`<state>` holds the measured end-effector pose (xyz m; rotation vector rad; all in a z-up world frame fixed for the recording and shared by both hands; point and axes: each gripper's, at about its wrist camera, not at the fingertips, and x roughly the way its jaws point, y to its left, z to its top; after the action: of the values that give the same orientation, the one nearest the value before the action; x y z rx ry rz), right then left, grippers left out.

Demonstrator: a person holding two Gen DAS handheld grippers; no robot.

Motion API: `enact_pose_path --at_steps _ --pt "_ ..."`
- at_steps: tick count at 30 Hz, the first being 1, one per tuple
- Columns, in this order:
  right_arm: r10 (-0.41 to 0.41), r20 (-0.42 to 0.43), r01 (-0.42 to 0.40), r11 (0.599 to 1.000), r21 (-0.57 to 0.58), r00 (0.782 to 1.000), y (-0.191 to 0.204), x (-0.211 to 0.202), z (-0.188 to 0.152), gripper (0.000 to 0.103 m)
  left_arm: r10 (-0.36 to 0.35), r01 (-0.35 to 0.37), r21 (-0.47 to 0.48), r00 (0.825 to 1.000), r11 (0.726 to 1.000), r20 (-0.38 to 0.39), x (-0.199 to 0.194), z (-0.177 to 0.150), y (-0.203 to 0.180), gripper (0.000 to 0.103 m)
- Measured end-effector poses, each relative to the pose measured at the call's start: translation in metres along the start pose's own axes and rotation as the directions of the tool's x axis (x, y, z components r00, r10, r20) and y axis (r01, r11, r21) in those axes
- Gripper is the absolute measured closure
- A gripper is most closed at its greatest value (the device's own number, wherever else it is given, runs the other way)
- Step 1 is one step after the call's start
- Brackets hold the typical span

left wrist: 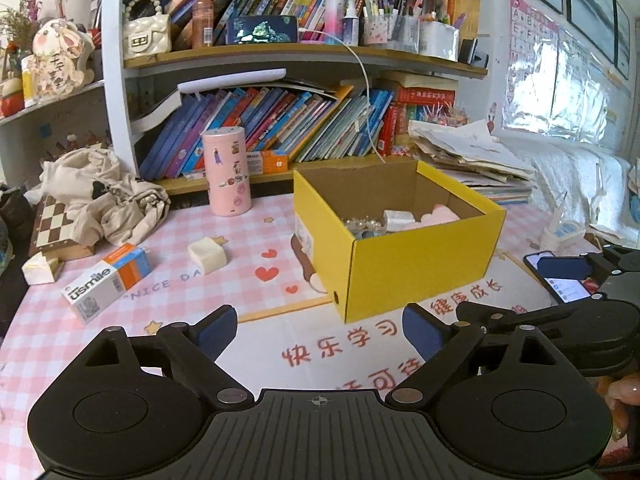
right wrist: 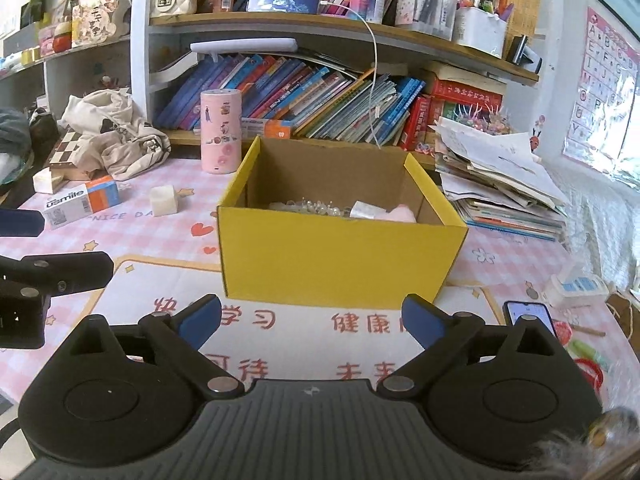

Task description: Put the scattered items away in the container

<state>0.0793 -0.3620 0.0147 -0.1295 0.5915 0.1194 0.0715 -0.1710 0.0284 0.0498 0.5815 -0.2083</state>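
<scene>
Left tongs (left wrist: 320,332) spread wide, empty, low over the near desk (left wrist: 192,240). Right tongs (right wrist: 312,320) likewise released, nothing between the pads, facing the yellow box (right wrist: 340,256). Box mid-desk, open-topped, already holding a bead string (right wrist: 312,208), a small white packet (right wrist: 366,210) and something pink (right wrist: 402,214). Still scattered at left: toothpaste carton (left wrist: 106,282) and white block (left wrist: 208,256), apart from each other, left of the box.

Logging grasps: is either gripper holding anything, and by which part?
Nothing is held. The left gripper and right gripper are both open and empty.
</scene>
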Motion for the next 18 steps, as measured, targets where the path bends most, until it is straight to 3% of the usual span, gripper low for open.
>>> enact_pose_path --at_steps 18 --pt "0.004 -0.034 -0.004 1.000 -0.023 0.999 0.046 -0.031 -0.023 0.000 0.007 -0.008 -0.049 0.999 0.999 -0.033 -0.033 -0.033 0.030 0.006"
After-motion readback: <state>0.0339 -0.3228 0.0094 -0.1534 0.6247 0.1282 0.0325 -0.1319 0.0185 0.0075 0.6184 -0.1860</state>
